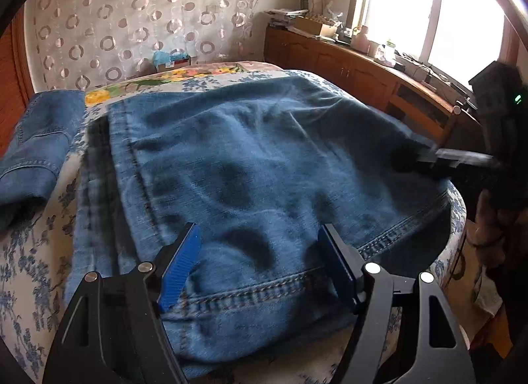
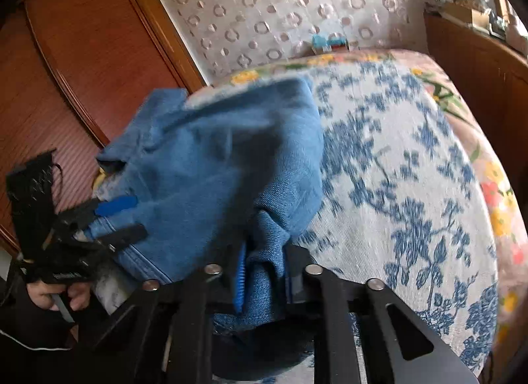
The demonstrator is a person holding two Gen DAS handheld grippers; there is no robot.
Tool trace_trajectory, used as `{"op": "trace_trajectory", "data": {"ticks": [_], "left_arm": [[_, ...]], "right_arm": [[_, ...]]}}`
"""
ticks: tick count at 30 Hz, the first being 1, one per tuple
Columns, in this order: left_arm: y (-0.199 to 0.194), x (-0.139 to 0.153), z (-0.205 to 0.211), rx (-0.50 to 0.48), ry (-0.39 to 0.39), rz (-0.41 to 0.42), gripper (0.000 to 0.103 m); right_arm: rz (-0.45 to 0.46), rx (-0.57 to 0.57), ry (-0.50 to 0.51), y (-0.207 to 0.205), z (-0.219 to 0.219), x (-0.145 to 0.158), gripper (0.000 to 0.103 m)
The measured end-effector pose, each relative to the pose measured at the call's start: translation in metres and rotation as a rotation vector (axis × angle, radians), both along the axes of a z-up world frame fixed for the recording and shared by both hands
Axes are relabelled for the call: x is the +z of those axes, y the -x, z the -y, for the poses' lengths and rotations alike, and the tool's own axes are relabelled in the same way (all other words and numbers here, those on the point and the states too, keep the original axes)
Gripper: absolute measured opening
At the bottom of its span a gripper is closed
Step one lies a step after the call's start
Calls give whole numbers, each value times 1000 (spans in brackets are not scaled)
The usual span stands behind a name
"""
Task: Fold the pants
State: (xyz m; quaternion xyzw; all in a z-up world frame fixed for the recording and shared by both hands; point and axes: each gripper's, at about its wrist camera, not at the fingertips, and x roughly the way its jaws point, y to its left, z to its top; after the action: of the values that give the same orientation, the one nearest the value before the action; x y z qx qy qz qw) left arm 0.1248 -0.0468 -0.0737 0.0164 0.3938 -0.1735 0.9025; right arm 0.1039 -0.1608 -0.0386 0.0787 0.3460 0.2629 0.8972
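Blue denim pants point(image 1: 250, 166) lie spread over a floral bedspread point(image 1: 29, 252). My left gripper point(image 1: 260, 258) is open, its blue-padded fingers point(image 1: 180, 268) straddling the stitched hem at the near edge. My right gripper point(image 2: 264, 272) is shut on a bunched fold of the pants point(image 2: 224, 166) and holds it lifted above the bed. In the left wrist view the right gripper point(image 1: 439, 156) shows at the right edge of the denim. In the right wrist view the left gripper point(image 2: 112, 219) shows at the left, around the hem.
A second folded denim piece point(image 1: 36, 149) lies at the bed's left. A wooden cabinet point(image 1: 363, 67) with clutter runs under the window on the right. A wooden wardrobe point(image 2: 82, 70) stands left of the bed. A patterned curtain point(image 1: 142, 14) hangs behind.
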Motion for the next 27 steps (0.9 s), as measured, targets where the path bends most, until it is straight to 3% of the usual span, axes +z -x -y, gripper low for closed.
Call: {"op": "trace_trajectory", "data": {"ticks": [6, 14, 19, 27], "left_arm": [[15, 21, -39, 67, 64, 20, 74], [45, 52, -105, 194, 59, 104, 74], [65, 59, -148, 285, 55, 138, 74], [73, 61, -191, 390, 58, 159, 74]], "right_arm": [[105, 40, -4, 17, -22, 42, 12], [206, 182, 26, 27, -104, 82, 11], [197, 287, 53, 22, -167, 75, 10], [73, 427, 153, 23, -244, 25, 10]]}}
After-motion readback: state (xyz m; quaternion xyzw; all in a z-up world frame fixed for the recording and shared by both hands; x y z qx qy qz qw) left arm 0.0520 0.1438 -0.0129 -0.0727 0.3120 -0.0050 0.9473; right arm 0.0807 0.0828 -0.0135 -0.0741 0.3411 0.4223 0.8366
